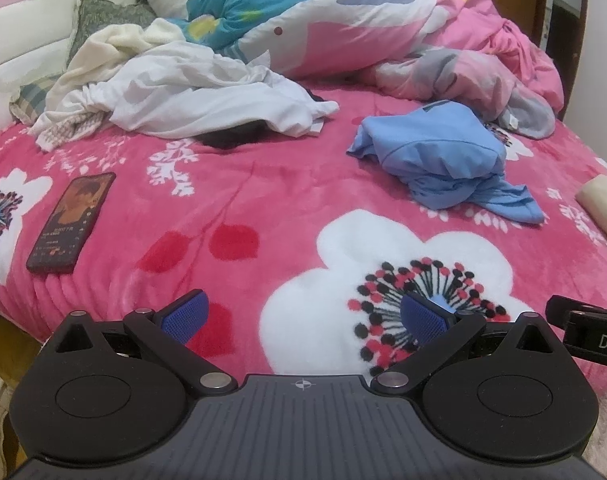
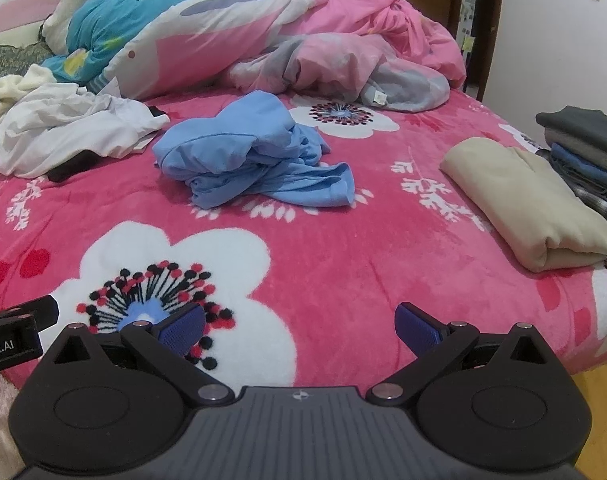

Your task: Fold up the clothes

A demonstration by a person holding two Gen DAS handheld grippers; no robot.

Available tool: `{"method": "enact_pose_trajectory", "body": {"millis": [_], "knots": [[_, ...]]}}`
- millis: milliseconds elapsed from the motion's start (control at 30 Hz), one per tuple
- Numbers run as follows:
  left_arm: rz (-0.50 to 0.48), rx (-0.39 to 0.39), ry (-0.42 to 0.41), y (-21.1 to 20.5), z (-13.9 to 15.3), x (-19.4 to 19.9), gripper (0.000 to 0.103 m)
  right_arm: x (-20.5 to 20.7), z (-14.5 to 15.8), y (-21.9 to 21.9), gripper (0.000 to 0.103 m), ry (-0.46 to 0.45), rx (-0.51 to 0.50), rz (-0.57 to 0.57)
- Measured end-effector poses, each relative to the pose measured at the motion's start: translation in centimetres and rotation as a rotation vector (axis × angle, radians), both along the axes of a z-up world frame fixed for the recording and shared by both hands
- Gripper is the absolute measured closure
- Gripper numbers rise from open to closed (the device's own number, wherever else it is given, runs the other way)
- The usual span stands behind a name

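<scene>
Both the left hand-held gripper (image 1: 303, 316) and right hand-held gripper (image 2: 299, 328) hang released at the bed's (image 2: 323, 264) near edge. The blue shirt (image 2: 251, 156) lies bunched mid-bed; it wants spreading flat before any fold.

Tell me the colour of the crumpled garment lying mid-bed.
Light blue, plain with no print. The crumpled garment shows best in the right wrist view, loose on the pink floral blanket.

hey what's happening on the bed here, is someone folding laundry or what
Yes, someone is folding clothes with a handheld gripper in each hand. Right now the left gripper and right gripper are both open and empty, hovering over the near edge of the pink blanket. A crumpled blue shirt lies unfolded in the middle, with a white pile still to do. A folded beige garment and a stack of folded clothes sit on the right.
</scene>
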State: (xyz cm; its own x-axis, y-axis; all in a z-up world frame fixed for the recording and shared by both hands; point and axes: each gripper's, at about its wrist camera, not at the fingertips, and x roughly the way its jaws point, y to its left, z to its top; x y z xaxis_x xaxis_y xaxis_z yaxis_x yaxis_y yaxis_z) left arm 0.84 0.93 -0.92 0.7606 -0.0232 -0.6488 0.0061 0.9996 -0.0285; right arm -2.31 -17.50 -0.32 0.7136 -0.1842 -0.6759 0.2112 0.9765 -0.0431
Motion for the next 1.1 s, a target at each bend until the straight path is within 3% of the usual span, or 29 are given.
{"method": "enact_pose_trajectory", "body": {"millis": [467, 733, 900, 1100], "knots": [[-0.074, 0.01, -0.075, -1.0, -1.5, 2.2, 0.0, 1.1, -1.8, -2.4, 0.0, -0.084, 0.064, 0.026], [-0.102, -0.063, -0.032, -1.0, -3.1, 5.0, 0.0, 1.2, -2.4, -4.3, 0.0, -0.231, 0.076, 0.079], [-0.088, -0.133, -0.013, -0.6, -3.9, 7.4, 0.0, 2.6, -2.3, -5.0, 0.0, -0.287, 0.032, 0.105], [-0.124, -0.169, -0.09, -0.9, -2.7, 11.4, 0.0, 5.1, -1.0, -6.5, 0.0, -0.382, 0.033, 0.145]]}}
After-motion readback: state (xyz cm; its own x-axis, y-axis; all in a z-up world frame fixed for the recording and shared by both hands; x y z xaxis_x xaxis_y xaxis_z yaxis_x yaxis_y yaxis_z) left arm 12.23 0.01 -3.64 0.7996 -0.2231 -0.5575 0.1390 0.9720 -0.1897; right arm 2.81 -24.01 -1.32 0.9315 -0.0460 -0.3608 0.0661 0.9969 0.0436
